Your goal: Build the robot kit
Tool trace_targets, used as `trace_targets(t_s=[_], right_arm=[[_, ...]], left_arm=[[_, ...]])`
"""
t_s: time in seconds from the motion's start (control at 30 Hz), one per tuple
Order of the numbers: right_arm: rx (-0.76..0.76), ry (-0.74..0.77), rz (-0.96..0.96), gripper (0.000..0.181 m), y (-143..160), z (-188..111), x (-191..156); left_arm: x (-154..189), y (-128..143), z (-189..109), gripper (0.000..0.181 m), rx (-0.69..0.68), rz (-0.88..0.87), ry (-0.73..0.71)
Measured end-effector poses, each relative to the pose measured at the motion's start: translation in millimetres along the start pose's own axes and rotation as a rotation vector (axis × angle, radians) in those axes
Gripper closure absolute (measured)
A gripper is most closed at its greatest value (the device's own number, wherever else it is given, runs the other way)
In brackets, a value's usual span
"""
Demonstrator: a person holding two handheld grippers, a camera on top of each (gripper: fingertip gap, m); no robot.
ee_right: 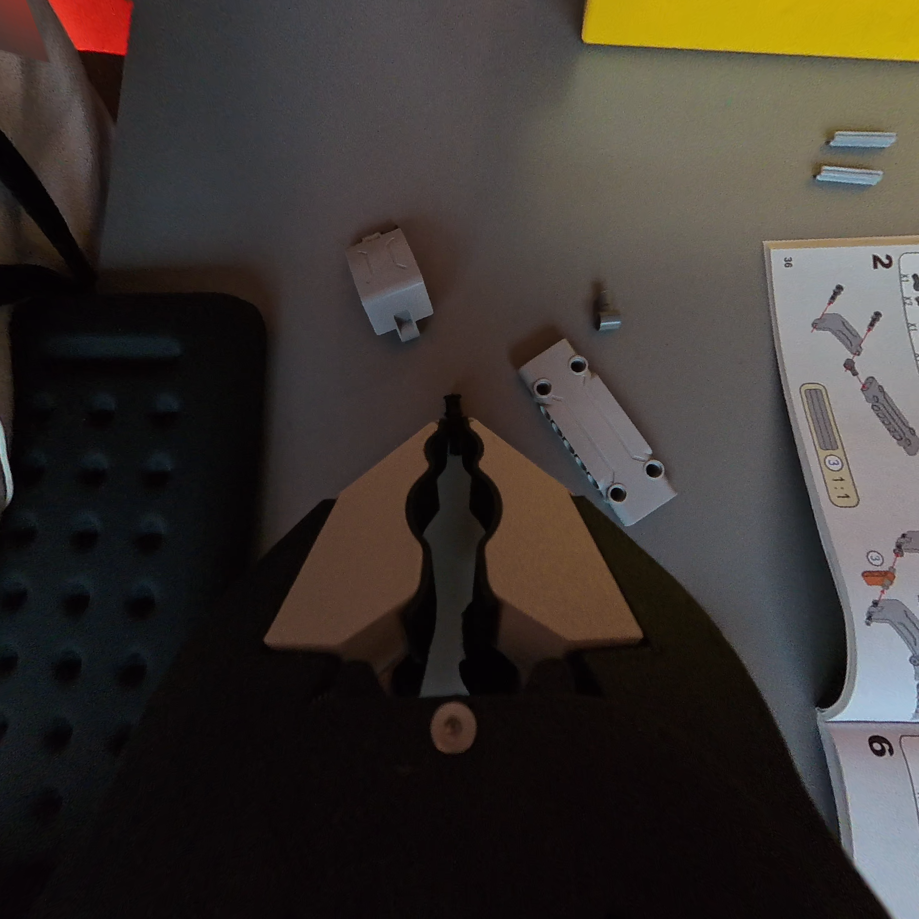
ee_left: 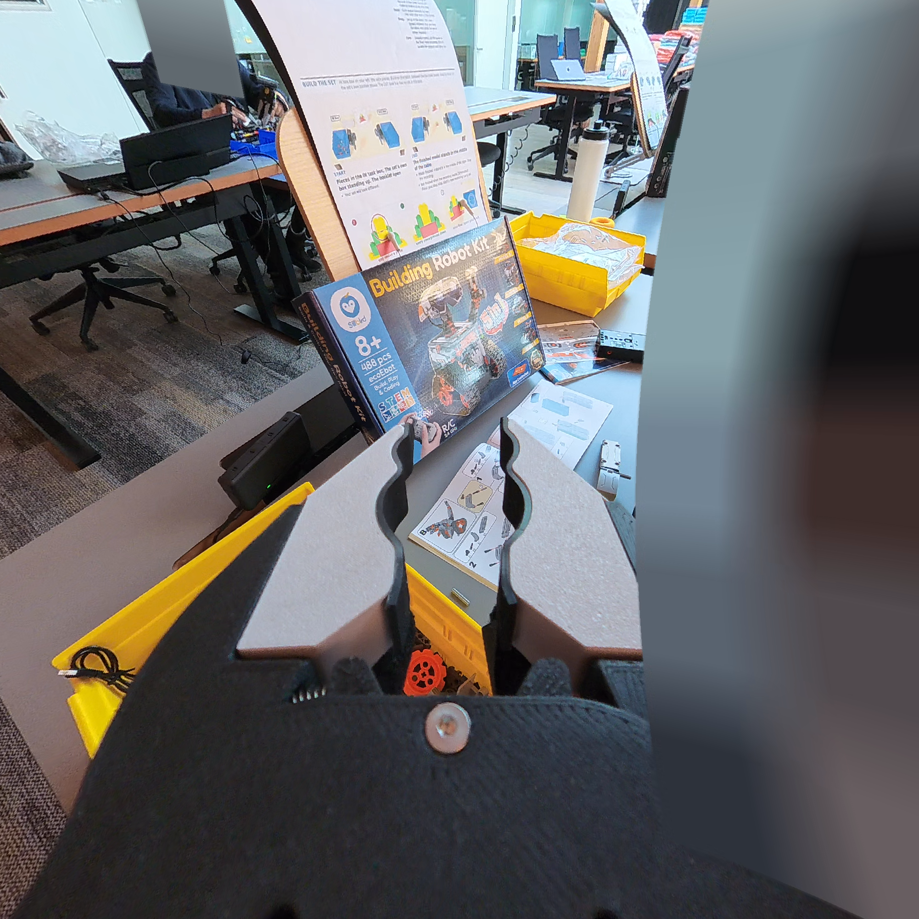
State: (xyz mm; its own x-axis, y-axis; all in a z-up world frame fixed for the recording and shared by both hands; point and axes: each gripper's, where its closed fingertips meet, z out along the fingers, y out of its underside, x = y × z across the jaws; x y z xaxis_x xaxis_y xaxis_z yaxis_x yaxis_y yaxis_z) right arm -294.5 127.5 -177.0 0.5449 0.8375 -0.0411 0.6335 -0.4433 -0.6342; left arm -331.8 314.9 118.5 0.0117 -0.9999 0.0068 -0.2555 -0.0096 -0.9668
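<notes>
My left gripper (ee_left: pixel 455 437) is open and empty, held above a yellow bin (ee_left: pixel 164 597) that holds an orange gear (ee_left: pixel 424 672) and other small parts. It points toward a blue robot kit box (ee_left: pixel 427 328) standing on the grey table, with an open instruction booklet (ee_left: pixel 477 507) lying before it. My right gripper (ee_right: pixel 453 422) is shut on a small black pin (ee_right: pixel 452 405) at its tips, just above the grey table. A curved grey panel piece (ee_right: pixel 388 286) lies ahead to the left, a long grey beam with holes (ee_right: pixel 597 430) to the right, and a small grey connector (ee_right: pixel 606 311) beyond it.
Two short grey axles (ee_right: pixel 853 156) lie at the far right near a yellow bin edge (ee_right: pixel 746 25). The open booklet (ee_right: pixel 855 447) lies at the right. A black studded plate (ee_right: pixel 114 497) sits at the left. A second yellow bin (ee_left: pixel 577 263) with plastic bags, a white bottle (ee_left: pixel 589 169) and a standing instruction board (ee_left: pixel 383 124) are behind the box. There is about 35 cm between the tips of the two grippers. The small grey connector (ee_right: pixel 606 311) sits 7 cm or so from the ends of my right fingers.
</notes>
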Motion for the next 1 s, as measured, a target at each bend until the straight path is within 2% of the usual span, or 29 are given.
trace_targets(t_s=[0.13,0.3,0.43,0.6,0.77,1.0], right_arm=[[-0.018,0.065,-0.04,0.177,1,-1,7],[-0.058,0.338,-0.27,0.178,-6,-10,32],[0.038,0.48,-0.374,0.178,-29,-26,40],[0.197,0.646,-0.396,0.178,-52,-59,52],[0.285,0.727,-0.345,0.177,-60,-82,61],[0.306,0.764,-0.321,0.177,-60,-90,66]], left_arm=[[0,1,1,0.149,-0.005,-0.001,0.003],[0,2,2,0.149,-0.008,-0.002,0.004],[0,3,4,0.149,-0.018,-0.004,0.005],[-1,5,7,0.148,-0.031,-0.003,0.002],[-1,6,8,0.148,-0.037,-0.002,-0.001],[-2,7,9,0.148,-0.044,0.001,-0.007]])
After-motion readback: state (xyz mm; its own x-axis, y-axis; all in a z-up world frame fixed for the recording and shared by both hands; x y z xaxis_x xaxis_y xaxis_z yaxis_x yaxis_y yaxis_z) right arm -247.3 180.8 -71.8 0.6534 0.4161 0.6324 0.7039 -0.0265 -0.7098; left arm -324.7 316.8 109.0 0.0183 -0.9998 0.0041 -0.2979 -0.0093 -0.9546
